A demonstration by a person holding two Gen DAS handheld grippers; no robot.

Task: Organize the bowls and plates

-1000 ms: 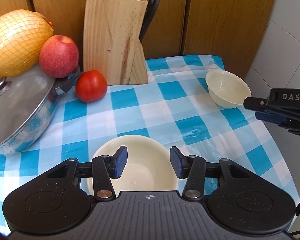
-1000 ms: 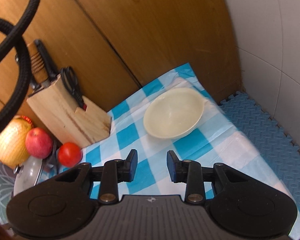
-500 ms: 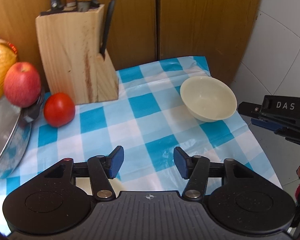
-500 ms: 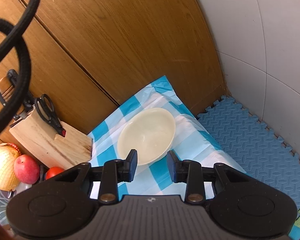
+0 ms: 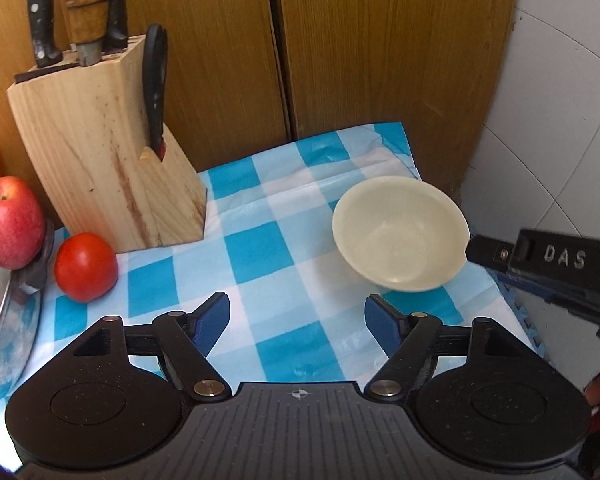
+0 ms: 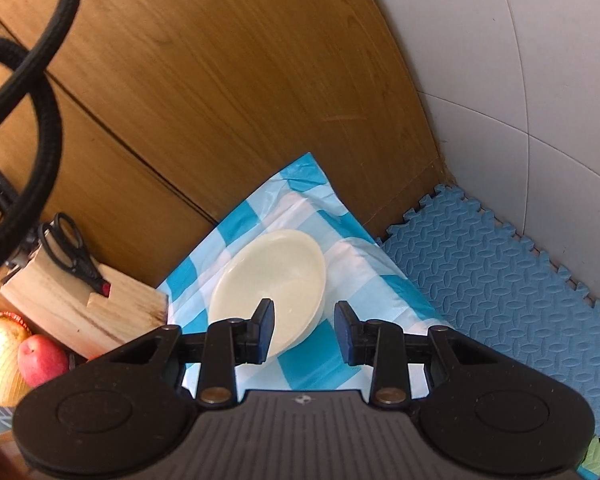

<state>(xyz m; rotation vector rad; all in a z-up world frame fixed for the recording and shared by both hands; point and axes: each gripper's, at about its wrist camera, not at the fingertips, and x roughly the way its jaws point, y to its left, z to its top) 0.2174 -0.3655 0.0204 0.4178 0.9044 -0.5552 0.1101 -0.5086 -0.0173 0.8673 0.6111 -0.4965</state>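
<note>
A cream bowl [image 5: 400,236] stands on the blue-and-white checked cloth [image 5: 276,256] near the table's back right corner. My left gripper [image 5: 298,322] is open and empty, above the cloth, short of the bowl and to its left. My right gripper [image 6: 305,330] is open and empty, its left finger over the near rim of the same bowl [image 6: 268,280]. The right gripper's body [image 5: 548,268] shows at the right edge of the left wrist view, just right of the bowl. The second bowl seen earlier is out of view.
A wooden knife block [image 5: 100,152] with knives and scissors stands at the back left. A tomato [image 5: 86,266], an apple [image 5: 8,220] and a pot lid [image 5: 4,320] lie left. Wooden cupboard doors [image 5: 340,48] back the table. Blue foam mats [image 6: 500,280] cover the floor right.
My left gripper has left the near bowl, swung right toward the far bowl and opened wider. My right gripper has come down closer over the far bowl.
</note>
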